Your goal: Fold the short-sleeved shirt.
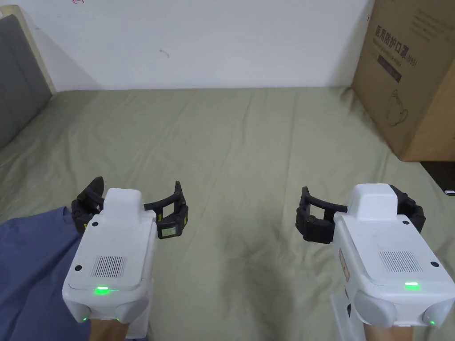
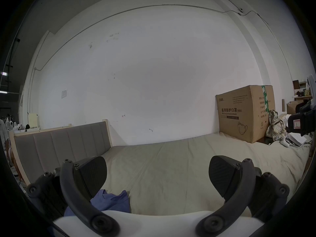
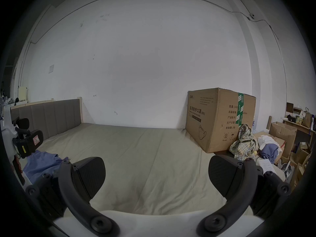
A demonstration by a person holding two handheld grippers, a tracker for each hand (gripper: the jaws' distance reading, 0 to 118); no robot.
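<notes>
A blue short-sleeved shirt (image 1: 31,266) lies bunched at the near left of the bed, partly under my left gripper (image 1: 135,195). That gripper hovers over the shirt's right edge with its jaws wide apart and nothing between them. The left gripper view shows a crumpled blue fold of the shirt (image 2: 112,201) low down beside the left jaw. My right gripper (image 1: 355,200) is held over bare sheet at the near right, open and empty. In the right gripper view the shirt (image 3: 42,162) lies far left, below the left gripper (image 3: 25,141).
The bed carries an olive-green sheet (image 1: 240,146) with creases. A large cardboard box (image 1: 409,75) stands at the far right corner. A grey padded headboard (image 1: 17,80) runs along the left. Clothes and boxes (image 3: 246,141) are piled beyond the bed's right edge.
</notes>
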